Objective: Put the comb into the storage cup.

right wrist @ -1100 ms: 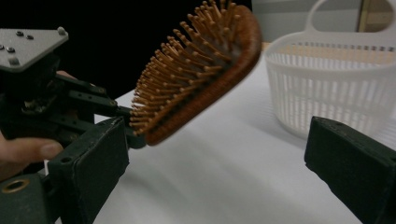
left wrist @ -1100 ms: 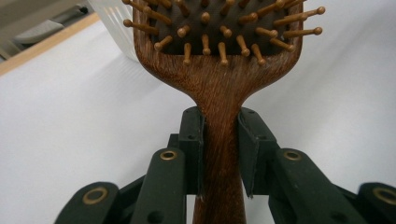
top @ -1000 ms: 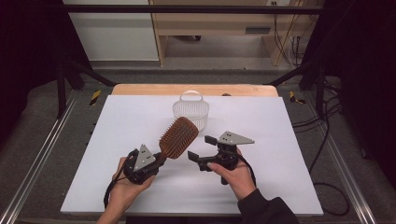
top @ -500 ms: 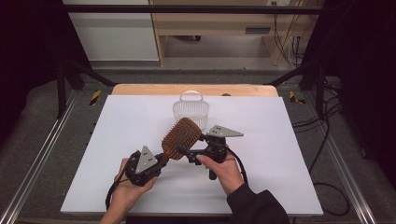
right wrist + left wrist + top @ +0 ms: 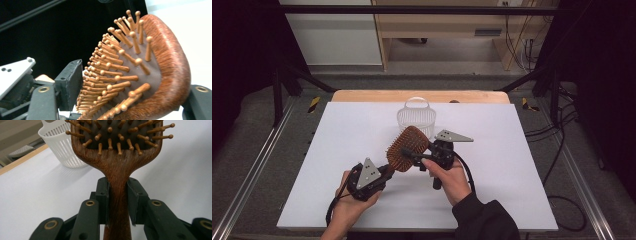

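**Handing off a wooden paddle brush between two grippers**

Holding the wooden paddle hairbrush (image 5: 407,148) above the white table (image 5: 337,150) — handle clamped in the left gripper (image 5: 384,170), jaws pressed on both sides of the neck just below the head, clear in the left gripper view (image 5: 117,195). Brush's long axis runs from the left gripper up and away toward the white slotted basket (image 5: 416,117), head at the far end, bristles facing up and toward the person.

Right gripper (image 5: 414,157) comes in from the right side, across the brush head. In the right gripper view the head (image 5: 140,75) sits between its jaws: one jaw on the bristle side, just off the pin tips, the other behind the wooden back edge. Jaws spread wide, not yet pinching — contact with the back edge cannot be told for sure.

Likely step: a transfer of the head to the right gripper, or a two-handed carry to the basket. Key relation — the right jaws straddle the head across its thickness, at an angle to the long axis, so closing would squeeze pins against back. Basket stands just beyond the head, apart from it.
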Demonstrator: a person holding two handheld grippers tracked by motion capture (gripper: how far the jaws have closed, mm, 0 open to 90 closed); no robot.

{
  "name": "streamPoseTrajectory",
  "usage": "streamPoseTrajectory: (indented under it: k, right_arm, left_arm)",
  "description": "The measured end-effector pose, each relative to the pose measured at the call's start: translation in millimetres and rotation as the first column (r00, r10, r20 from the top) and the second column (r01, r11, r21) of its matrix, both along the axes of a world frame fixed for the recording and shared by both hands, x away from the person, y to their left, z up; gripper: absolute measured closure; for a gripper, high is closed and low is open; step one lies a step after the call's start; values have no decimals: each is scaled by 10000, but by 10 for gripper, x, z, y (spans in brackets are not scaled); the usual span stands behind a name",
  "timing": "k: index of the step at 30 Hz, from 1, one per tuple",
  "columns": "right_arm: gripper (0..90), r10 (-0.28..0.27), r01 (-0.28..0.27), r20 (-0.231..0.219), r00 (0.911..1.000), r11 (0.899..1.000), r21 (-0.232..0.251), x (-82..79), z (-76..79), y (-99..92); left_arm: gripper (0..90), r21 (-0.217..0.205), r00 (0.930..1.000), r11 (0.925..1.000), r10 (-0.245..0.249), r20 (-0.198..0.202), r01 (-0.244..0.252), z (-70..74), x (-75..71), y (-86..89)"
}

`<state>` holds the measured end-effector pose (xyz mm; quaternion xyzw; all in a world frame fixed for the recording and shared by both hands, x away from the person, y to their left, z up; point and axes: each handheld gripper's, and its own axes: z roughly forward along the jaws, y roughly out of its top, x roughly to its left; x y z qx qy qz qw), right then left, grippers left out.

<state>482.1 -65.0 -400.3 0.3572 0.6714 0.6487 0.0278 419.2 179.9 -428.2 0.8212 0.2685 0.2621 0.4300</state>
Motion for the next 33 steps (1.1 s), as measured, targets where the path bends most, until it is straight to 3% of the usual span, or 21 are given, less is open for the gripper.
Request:
streamPoseTrajectory:
  k: [8, 19, 33]
  right_arm:
    - [455, -18, 24, -104, 9999, 9987, 509, -15, 49, 34]
    - [528, -132, 132, 6, 9999, 9995, 304, -39, 126, 101]
    - [554, -141, 139, 283, 9995, 9999, 71, -64, 196, 217]
  left_arm:
    - [729, -121, 9999, 9999, 116, 65, -116, -4, 10, 32]
    - [728, -405, 9998, 9990, 179, -115, -183, -20, 37, 51]
    - [726, -860, 9990, 9957, 311, -319, -337, -38, 54, 95]
